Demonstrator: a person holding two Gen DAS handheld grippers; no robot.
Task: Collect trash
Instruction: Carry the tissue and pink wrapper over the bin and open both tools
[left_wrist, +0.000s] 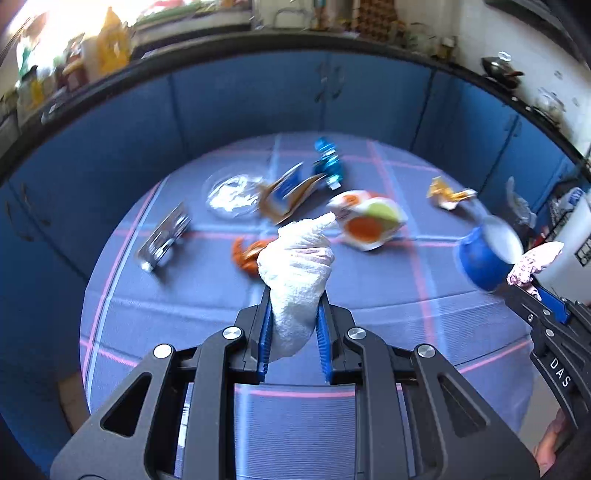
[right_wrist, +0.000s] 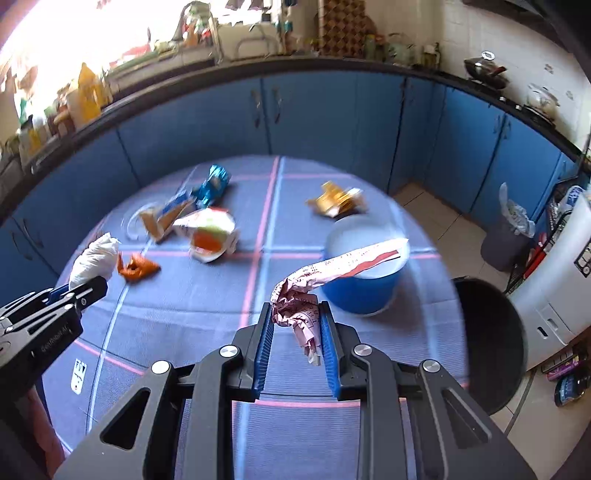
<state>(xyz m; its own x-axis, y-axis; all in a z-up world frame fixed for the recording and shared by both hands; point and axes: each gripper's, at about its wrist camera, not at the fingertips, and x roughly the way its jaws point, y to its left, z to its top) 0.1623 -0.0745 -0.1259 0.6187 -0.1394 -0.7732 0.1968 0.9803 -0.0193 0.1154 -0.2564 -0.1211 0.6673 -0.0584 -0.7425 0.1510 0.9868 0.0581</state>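
My left gripper (left_wrist: 294, 295) is shut on a crumpled white tissue (left_wrist: 297, 266) and holds it above the round blue table (left_wrist: 184, 314). My right gripper (right_wrist: 297, 310) is shut on a crumpled pink printed paper (right_wrist: 306, 295), whose long end reaches over the blue bucket (right_wrist: 364, 273) with a white inside. The bucket also shows at the right of the left wrist view (left_wrist: 484, 254). Loose trash lies on the table: an orange wrapper (right_wrist: 136, 266), a white-orange-green packet (right_wrist: 210, 236), a brown-blue carton (right_wrist: 166, 218), a blue foil wrapper (right_wrist: 212, 184) and a yellow wrapper (right_wrist: 334, 201).
A silver foil pack (left_wrist: 164, 238) and a clear plastic lid (left_wrist: 232, 195) lie at the table's left. A black round bin (right_wrist: 495, 343) stands on the floor right of the table, a grey bin (right_wrist: 506, 240) further back. Blue cabinets (right_wrist: 314, 118) run behind.
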